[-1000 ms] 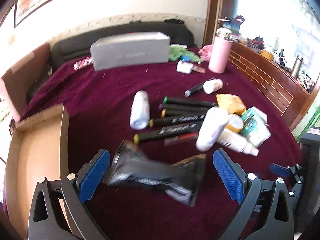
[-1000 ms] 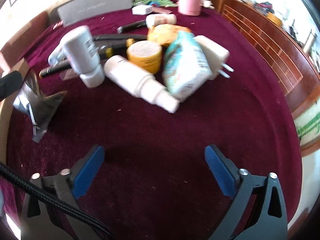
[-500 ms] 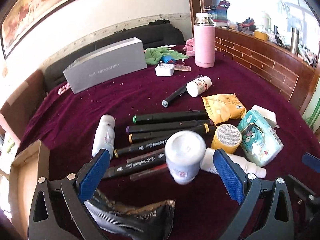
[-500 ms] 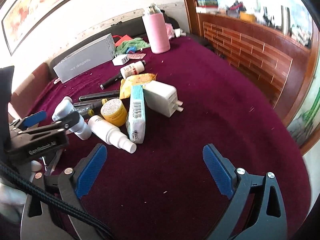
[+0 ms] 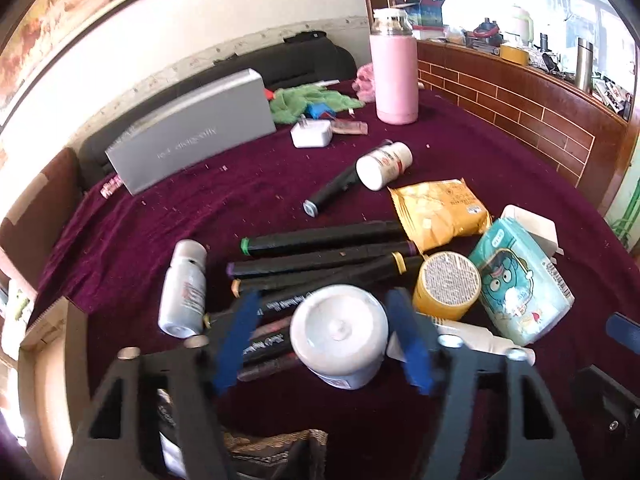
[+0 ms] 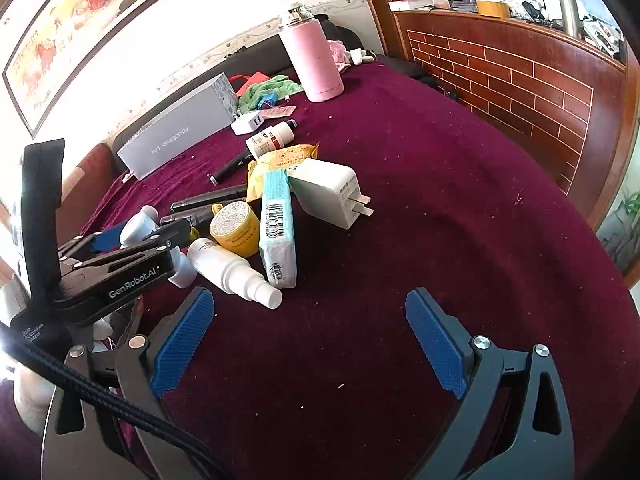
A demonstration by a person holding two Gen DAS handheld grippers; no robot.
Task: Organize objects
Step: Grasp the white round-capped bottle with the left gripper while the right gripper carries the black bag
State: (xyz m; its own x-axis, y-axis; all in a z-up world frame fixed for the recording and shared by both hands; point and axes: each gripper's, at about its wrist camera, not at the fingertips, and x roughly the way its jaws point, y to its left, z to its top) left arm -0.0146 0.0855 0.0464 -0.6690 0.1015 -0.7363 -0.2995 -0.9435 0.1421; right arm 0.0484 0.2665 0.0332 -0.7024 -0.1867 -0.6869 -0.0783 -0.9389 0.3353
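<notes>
A pile of small items lies on the maroon cloth [image 6: 440, 200]. My left gripper [image 5: 322, 340] hangs over the near end of the pile. Its jaws are closing, with a white bottle [image 5: 340, 332] standing end-on between them. The right pad sits at the bottle's side; a gap still shows on the left. The right wrist view shows that gripper [image 6: 140, 236] from the side, around the same bottle [image 6: 138, 226]. My right gripper [image 6: 308, 340] is open above bare cloth, to the right of the pile.
Black markers [image 5: 320, 236], a yellow jar [image 5: 446, 284], a tissue pack [image 5: 520, 284], a snack packet [image 5: 436, 212], a spray bottle [image 6: 232, 272] and a white charger [image 6: 332, 192] crowd the pile. A cardboard box [image 5: 44, 340] stands left; a grey box [image 5: 192, 132] and pink flask [image 5: 394, 76] behind.
My left gripper moved from over the black pouch to the pile, and its jaws narrowed from wide open around the white bottle. The right gripper shifted and stayed open.
</notes>
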